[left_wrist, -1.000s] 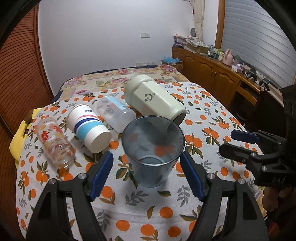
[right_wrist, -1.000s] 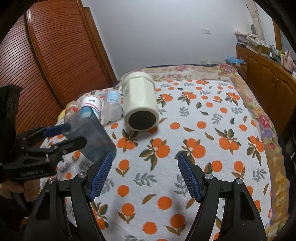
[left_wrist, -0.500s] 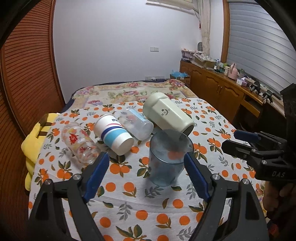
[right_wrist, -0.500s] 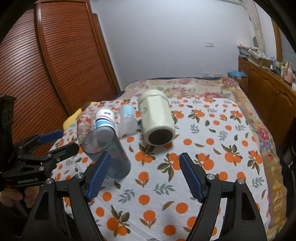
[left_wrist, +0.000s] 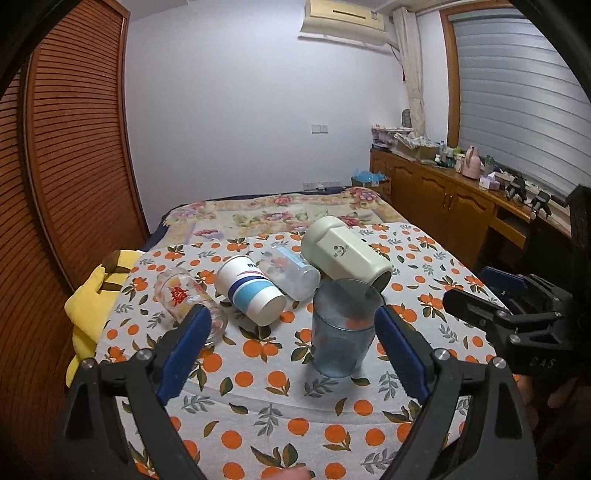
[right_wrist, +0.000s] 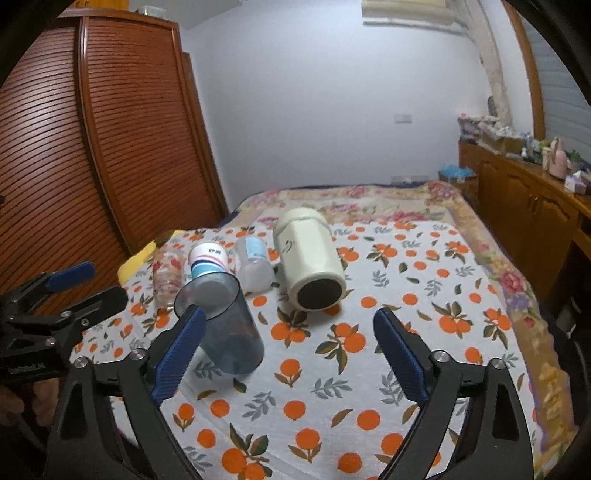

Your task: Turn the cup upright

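On the orange-print tablecloth (left_wrist: 258, 384) | blue cup (left_wrist: 341, 330) is standing upright, mouth up | you're hovering the left gripper (left_wrist: 291, 354) straight behind it, released | right gripper (right_wrist: 290, 349), also released, is sitting off to the cup's right

Likely a home bedroom: bed (left_wrist: 280, 214), louvered wardrobe (right_wrist: 122, 147), air conditioner (left_wrist: 343, 16).

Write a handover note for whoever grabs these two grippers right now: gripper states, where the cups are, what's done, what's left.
Left gripper: open, empty, behind the translucent blue plastic cup.
Right gripper: open, empty.
Blue cup stands upright on the orange-print tablecloth: done.
Lying on their sides behind it: cream faceted mug, clear plastic cup, striped paper cup, clear glass with red print.
Left: stand those up, if all are in scope.
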### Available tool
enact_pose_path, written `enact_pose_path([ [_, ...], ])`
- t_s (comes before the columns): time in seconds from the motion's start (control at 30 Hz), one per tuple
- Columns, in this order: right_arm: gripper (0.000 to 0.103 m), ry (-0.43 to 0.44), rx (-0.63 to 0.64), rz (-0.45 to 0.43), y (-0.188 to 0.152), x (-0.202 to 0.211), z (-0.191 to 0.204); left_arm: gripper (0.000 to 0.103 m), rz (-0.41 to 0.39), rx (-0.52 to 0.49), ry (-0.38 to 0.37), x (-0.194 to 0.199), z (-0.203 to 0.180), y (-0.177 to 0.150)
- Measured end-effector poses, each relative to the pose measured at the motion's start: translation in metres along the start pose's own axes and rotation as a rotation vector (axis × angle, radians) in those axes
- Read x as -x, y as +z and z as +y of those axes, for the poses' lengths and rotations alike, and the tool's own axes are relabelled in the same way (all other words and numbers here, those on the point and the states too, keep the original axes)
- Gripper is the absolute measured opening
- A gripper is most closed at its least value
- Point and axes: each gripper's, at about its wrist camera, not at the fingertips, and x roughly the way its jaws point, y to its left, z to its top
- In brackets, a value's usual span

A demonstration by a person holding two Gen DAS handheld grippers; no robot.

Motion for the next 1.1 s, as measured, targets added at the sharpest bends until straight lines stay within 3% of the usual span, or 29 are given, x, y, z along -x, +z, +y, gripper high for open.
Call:
enact_pose_path([
  [0.1,0.102,-0.022,0.018,-0.036,-0.003,0.006,0.004,0.098,-0.021,0.004,0.006,0.005,0.000,-0.003],
  [0.27,0.102,-0.050,0.030,-0.068,-0.006,0.012,0.010,0.098,-0.032,0.029,0.000,0.010,0.002,-0.009],
  [1.1,0.102,-0.081,0.037,-0.081,-0.010,0.016,0.013,0.098,-0.050,0.045,0.021,0.016,0.010,-0.020],
])
